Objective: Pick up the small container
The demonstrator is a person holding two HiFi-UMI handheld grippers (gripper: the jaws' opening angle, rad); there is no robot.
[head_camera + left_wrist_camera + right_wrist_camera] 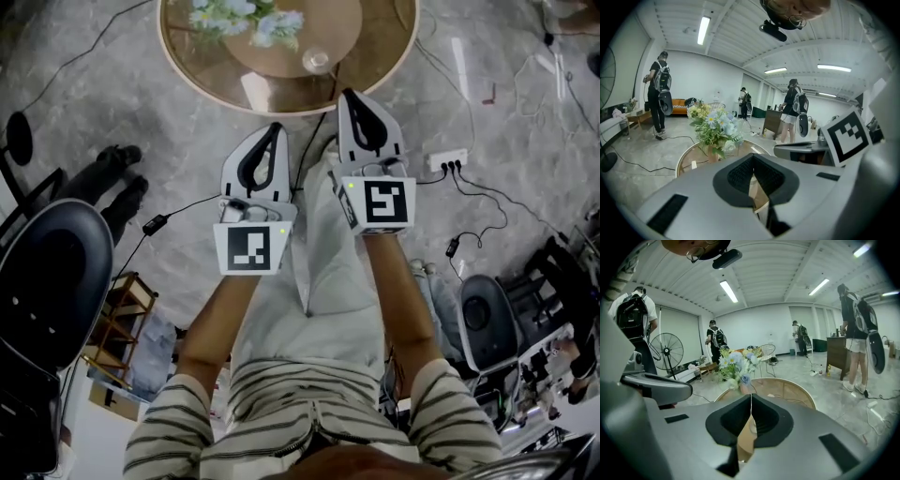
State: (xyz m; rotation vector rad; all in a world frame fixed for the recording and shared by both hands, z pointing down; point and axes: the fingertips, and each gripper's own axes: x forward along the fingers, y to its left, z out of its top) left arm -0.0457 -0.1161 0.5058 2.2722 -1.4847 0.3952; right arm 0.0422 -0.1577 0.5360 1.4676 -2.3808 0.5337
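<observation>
A small clear container [317, 60] stands on the round glass table [384, 70], close to the near rim and right of the flowers. Both grippers hang over the floor just short of the table, pointing at it. My left gripper [275, 127] is shut with nothing in it, its tips left of and below the container. My right gripper [349, 93] is shut and empty too, its tips nearest the container, a little below and right of it. In the left gripper view the left gripper [753, 157] has its jaws closed in a line; in the right gripper view the right gripper [751, 395] shows the same.
A bunch of pale blue and white flowers [246, 19] stands mid-table. A white power strip [445, 159] and cables lie on the floor to the right. A black chair [47, 272] is at the left. People with backpacks [658, 91] stand about the room.
</observation>
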